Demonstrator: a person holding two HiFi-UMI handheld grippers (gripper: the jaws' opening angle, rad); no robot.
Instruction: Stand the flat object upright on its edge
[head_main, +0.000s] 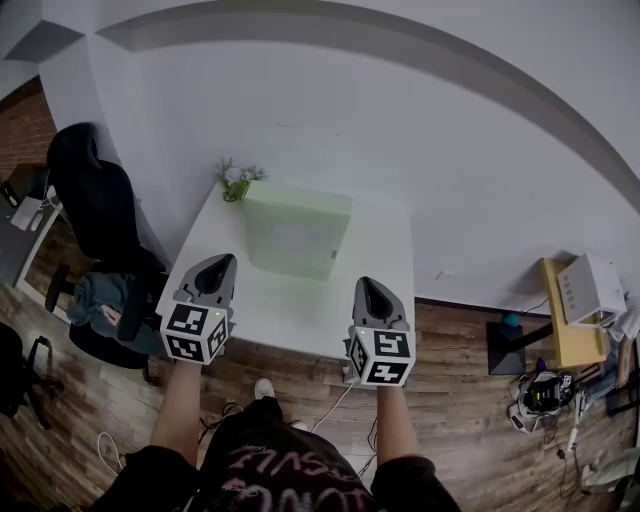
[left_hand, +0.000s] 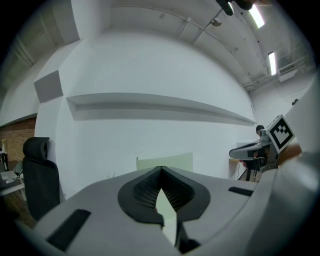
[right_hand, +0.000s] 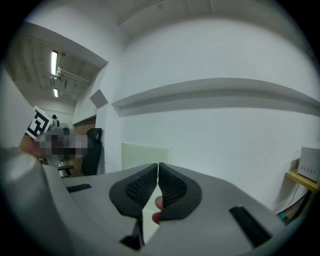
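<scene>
Pale green flat square panel (head_main: 296, 232) at the far side of the small white table (head_main: 300, 310). It apparently stood upright on its edge just in front of the white wall, though the steep view made its tilt hard to judge. A small green leafy plant (head_main: 238, 181) stood just beside its far left corner. The left gripper (head_main: 221, 262) and right gripper (head_main: 366, 285) hovered over the table's near edge, apart from the panel. Each had its jaws closed together with nothing between them. A black office chair (head_main: 95, 200) stood to the left.
</scene>
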